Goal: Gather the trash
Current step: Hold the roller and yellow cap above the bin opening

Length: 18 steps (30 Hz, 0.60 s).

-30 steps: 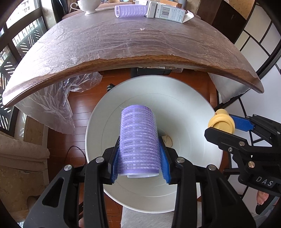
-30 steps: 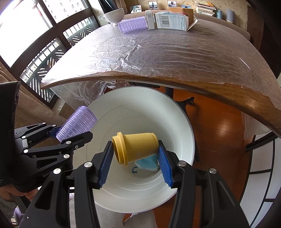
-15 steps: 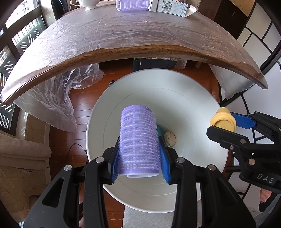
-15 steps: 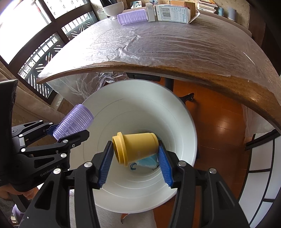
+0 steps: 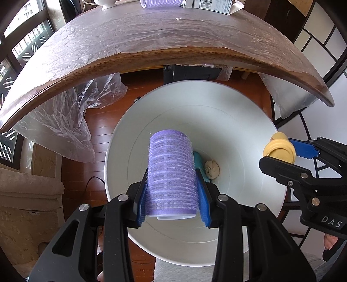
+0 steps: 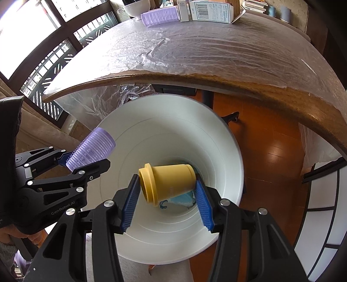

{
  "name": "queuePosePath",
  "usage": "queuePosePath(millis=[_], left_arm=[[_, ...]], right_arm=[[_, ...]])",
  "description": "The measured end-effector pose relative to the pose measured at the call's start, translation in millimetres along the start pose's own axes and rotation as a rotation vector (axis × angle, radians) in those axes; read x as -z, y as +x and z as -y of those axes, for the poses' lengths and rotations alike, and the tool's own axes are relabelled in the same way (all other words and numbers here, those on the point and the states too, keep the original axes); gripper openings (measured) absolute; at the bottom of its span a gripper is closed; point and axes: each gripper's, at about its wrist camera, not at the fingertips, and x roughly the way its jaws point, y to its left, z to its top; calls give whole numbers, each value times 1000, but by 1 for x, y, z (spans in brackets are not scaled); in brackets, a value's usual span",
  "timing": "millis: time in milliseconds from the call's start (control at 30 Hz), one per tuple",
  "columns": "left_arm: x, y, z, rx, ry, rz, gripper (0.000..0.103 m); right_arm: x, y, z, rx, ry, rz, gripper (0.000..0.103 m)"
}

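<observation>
Trash items are held one per gripper above a white bin [image 5: 238, 138] that stands on the wooden floor just off the near edge of the table [image 5: 151, 54].

Left gripper [image 5: 172, 184]: jaws closed on a purple hair roller [image 5: 171, 171], blue pads pressing its two sides. The roller's long axis runs along the fingers, over the bin's opening. In the right wrist view the same roller [image 6: 91, 149] sits over the bin's left rim, clamped in the left gripper [image 6: 86, 160].

Right gripper [image 6: 167, 191]: jaws closed on a yellow cup [image 6: 169, 184], which lies sideways between the blue pads, its flanged rim against the left pad and its base toward the right pad. It hangs over the bin's interior. In the left wrist view the yellow cup [image 5: 279, 149] shows end-on beside the bin's right rim, held by the right gripper [image 5: 288, 156].

Bin contents: a light blue face mask [image 6: 182, 198] on the bottom, partly hidden behind the cup; a beige crumpled wad [image 5: 212, 169] beside a teal item [image 5: 199, 162], both partly covered by the roller.

Table top: covered with clear plastic sheet [image 6: 195, 47], which also hangs below the near edge. At the far edge stand a second purple roller [image 6: 160, 15], a white cup [image 6: 136, 8] and a printed carton [image 6: 212, 10].
</observation>
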Motion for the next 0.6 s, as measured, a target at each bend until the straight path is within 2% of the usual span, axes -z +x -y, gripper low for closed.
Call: queuePosePath(millis=[600], left_arm=[[-3,4,1,-8,23,-13,40]], right_arm=[[-2,5,0,11,-1,-18,49]])
